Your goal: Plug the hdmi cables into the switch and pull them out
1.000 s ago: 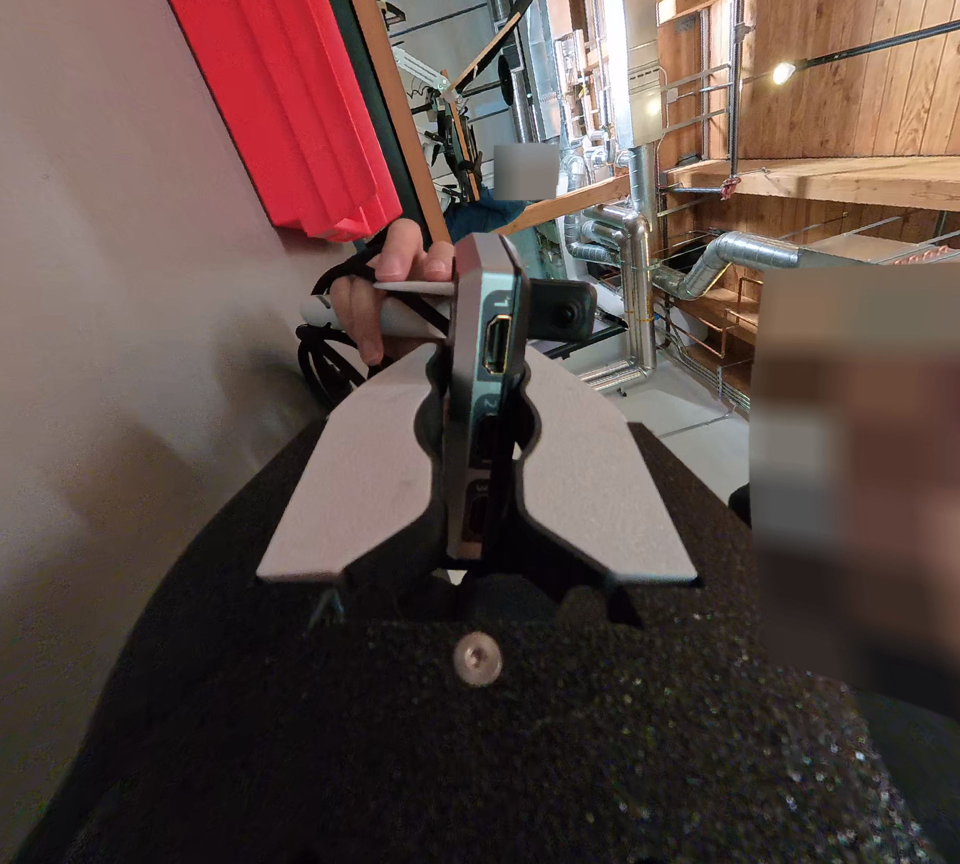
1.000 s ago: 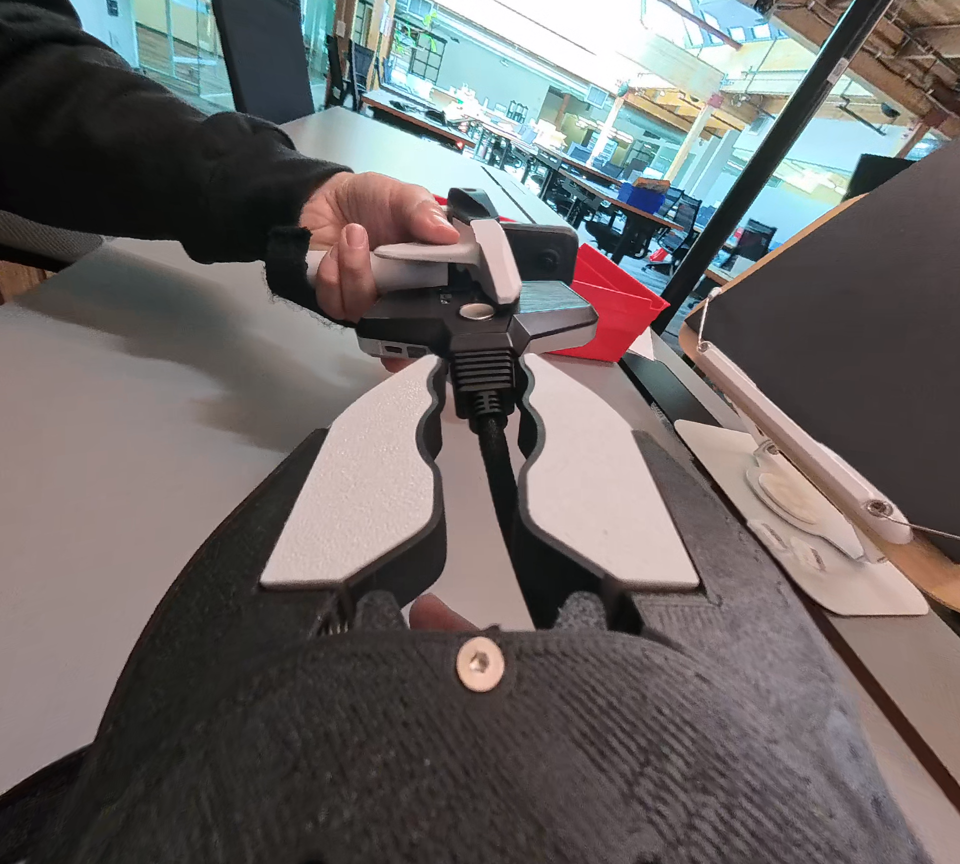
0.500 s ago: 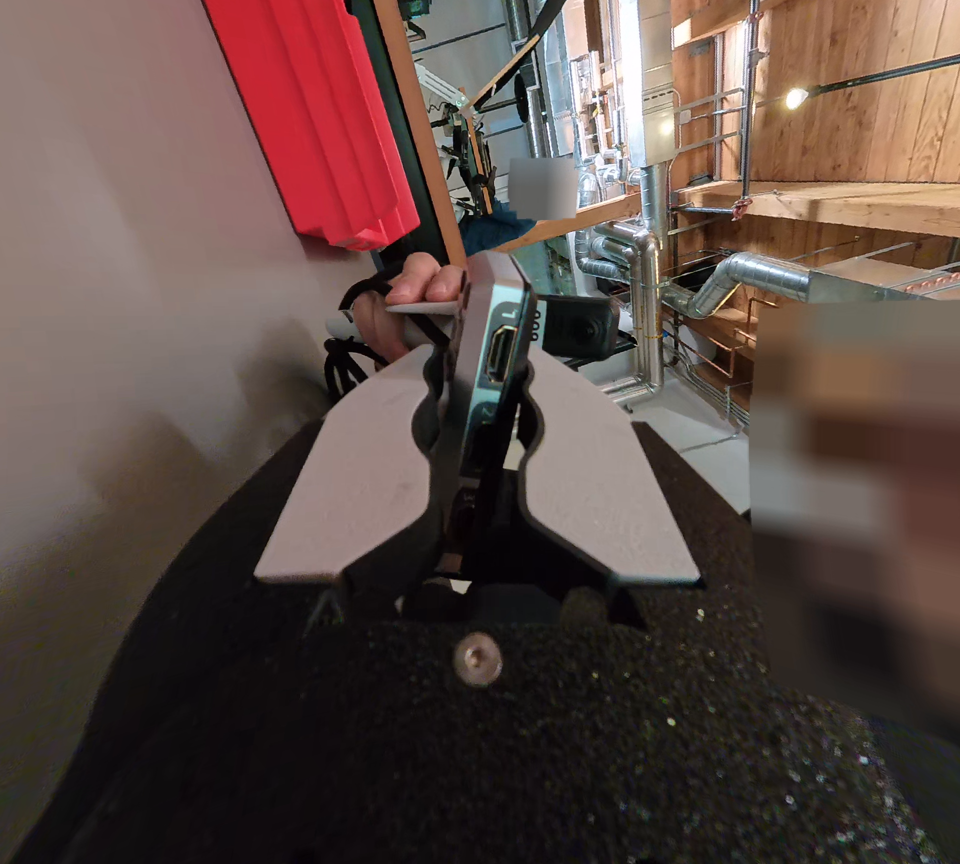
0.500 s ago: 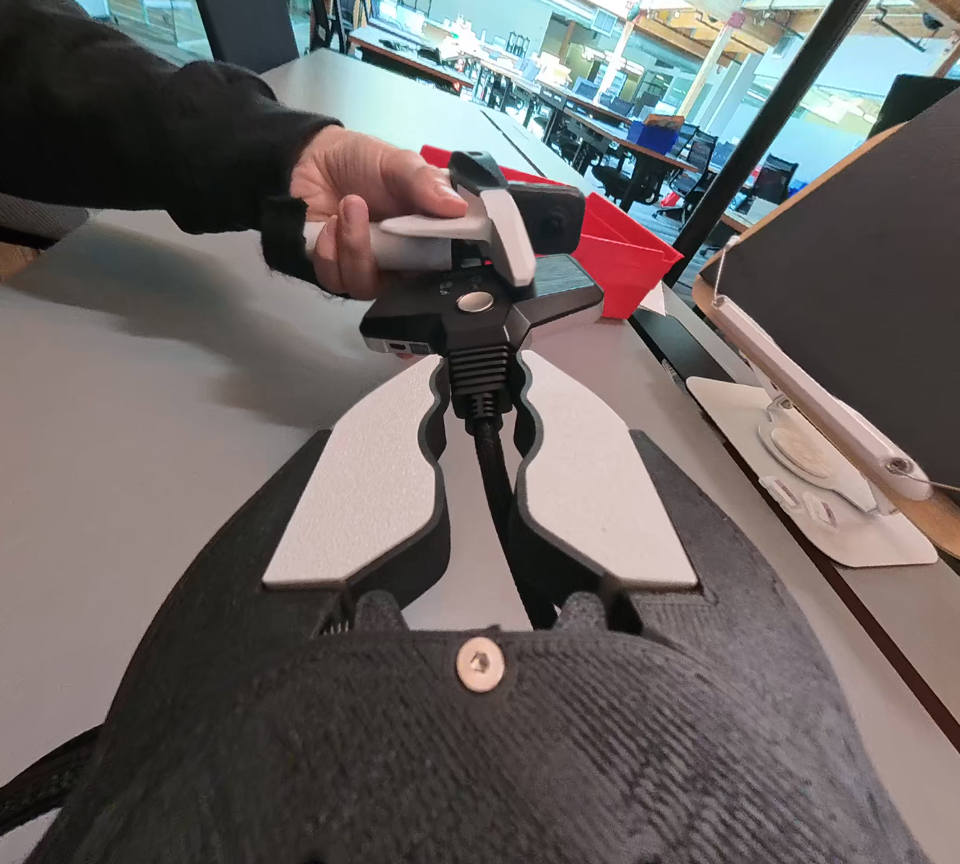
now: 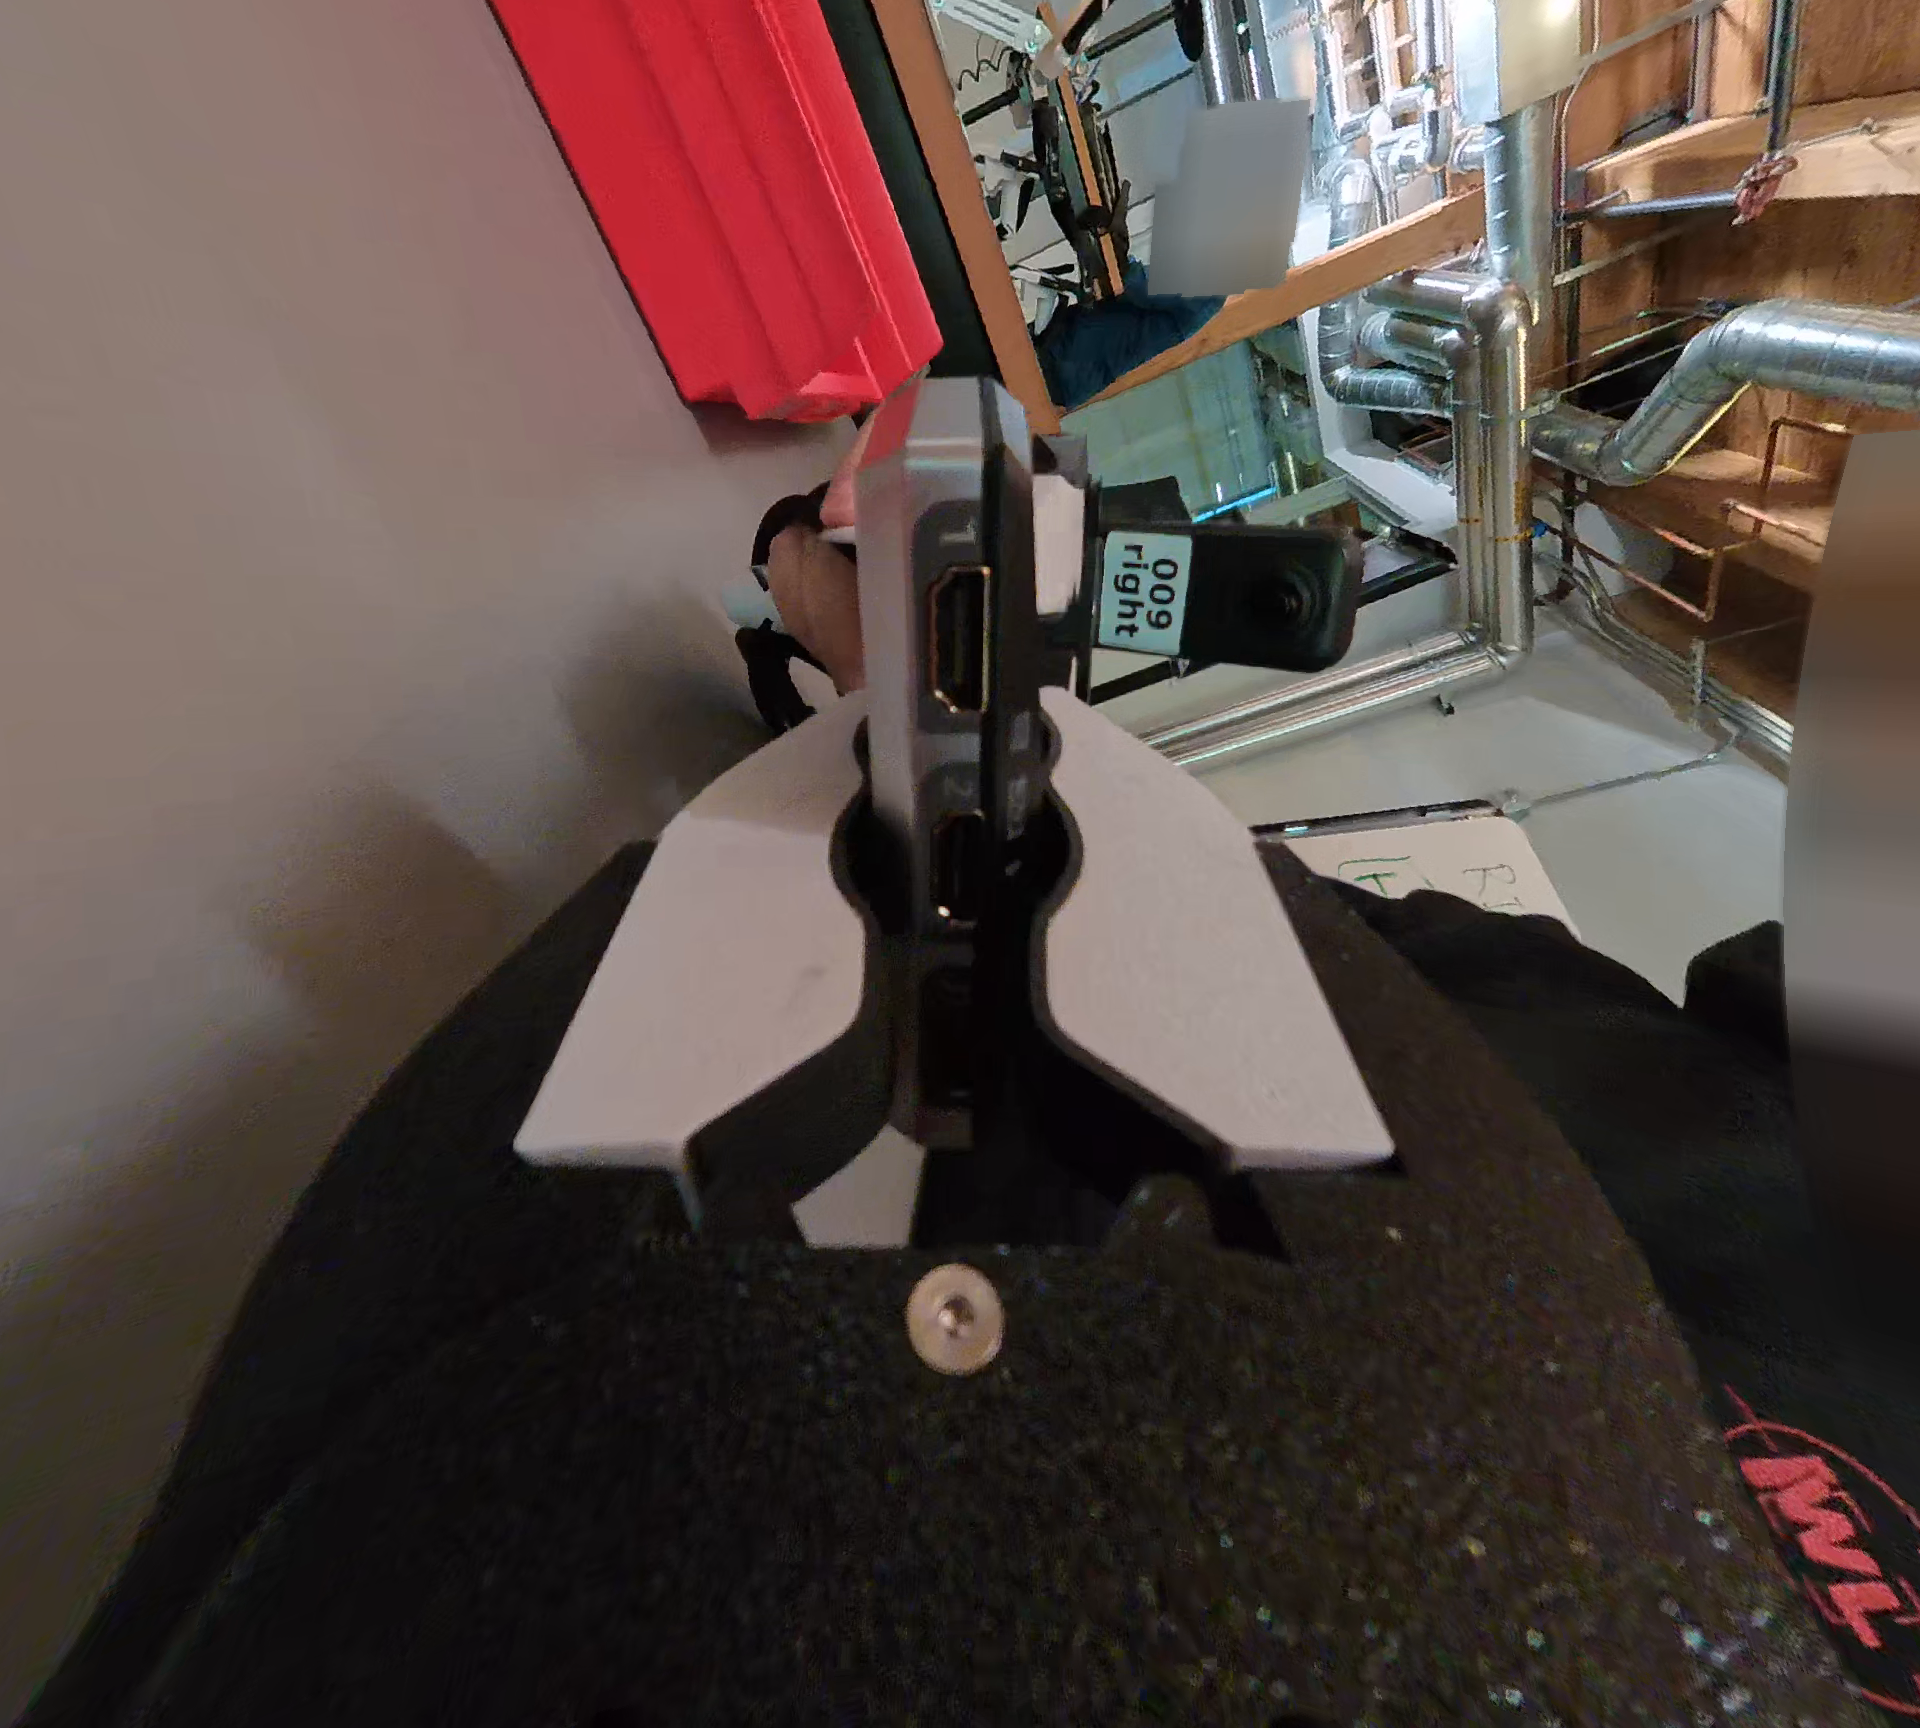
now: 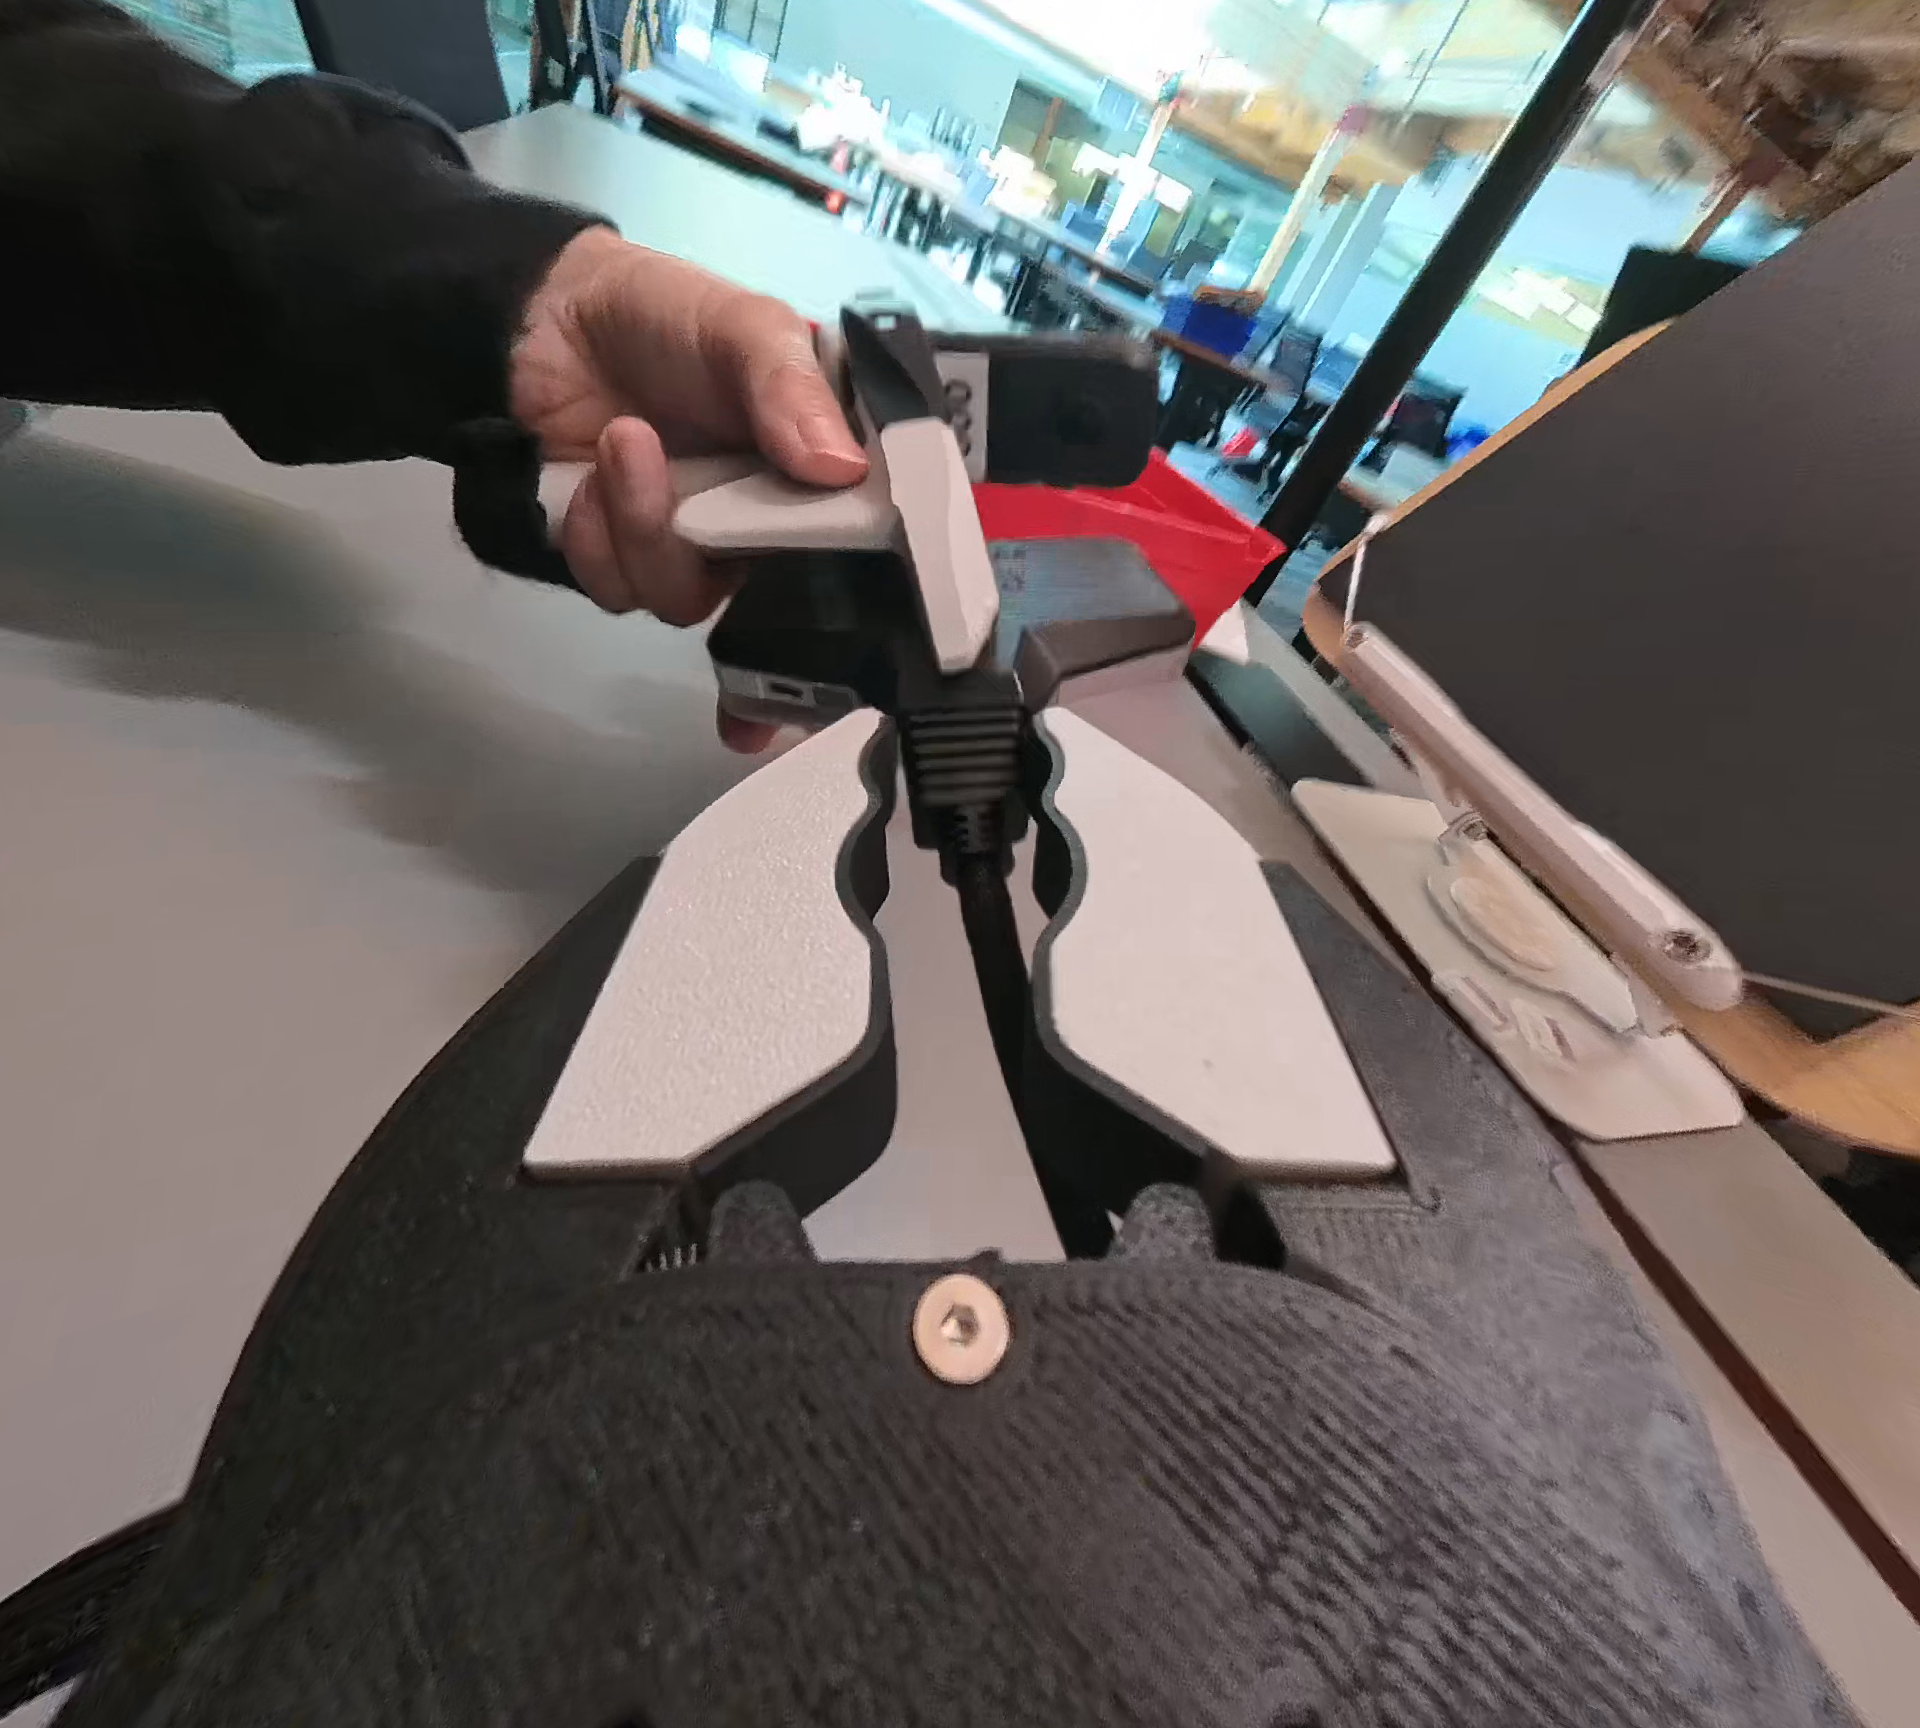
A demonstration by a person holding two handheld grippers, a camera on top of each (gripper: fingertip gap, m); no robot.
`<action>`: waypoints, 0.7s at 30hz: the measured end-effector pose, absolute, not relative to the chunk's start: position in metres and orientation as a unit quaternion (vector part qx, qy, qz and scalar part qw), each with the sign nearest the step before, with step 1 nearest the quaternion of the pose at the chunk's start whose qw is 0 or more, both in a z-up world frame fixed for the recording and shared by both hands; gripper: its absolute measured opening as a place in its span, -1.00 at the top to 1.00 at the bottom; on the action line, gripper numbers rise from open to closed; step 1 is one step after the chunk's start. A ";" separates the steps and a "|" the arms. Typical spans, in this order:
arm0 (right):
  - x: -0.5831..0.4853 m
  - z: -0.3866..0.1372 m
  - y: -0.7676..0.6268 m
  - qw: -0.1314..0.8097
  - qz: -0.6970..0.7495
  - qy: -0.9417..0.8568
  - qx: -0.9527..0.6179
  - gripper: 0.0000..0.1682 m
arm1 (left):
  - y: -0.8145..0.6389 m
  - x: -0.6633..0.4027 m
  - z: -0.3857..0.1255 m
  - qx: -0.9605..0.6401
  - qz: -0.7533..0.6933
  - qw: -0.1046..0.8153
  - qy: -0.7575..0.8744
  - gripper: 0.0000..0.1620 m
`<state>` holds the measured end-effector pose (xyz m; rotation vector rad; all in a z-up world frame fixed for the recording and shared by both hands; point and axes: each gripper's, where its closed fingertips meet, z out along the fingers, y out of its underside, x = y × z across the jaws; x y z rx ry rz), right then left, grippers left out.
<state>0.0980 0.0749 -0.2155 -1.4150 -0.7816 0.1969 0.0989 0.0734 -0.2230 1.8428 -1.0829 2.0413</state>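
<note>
Behind grey table (red bin), open workshop.

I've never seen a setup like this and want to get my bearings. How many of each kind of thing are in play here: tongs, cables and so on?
Tongs: 2, the left tongs and the right tongs
Switch: 1, gripped in the left tongs
HDMI cable: 1, gripped in the right tongs
Red bin: 1
Total: 5
</note>
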 end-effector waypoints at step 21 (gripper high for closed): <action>0.100 -0.215 0.075 0.688 0.154 -0.313 -0.636 0.63 | 0.068 0.098 -0.219 0.618 0.685 0.125 -0.364 0.71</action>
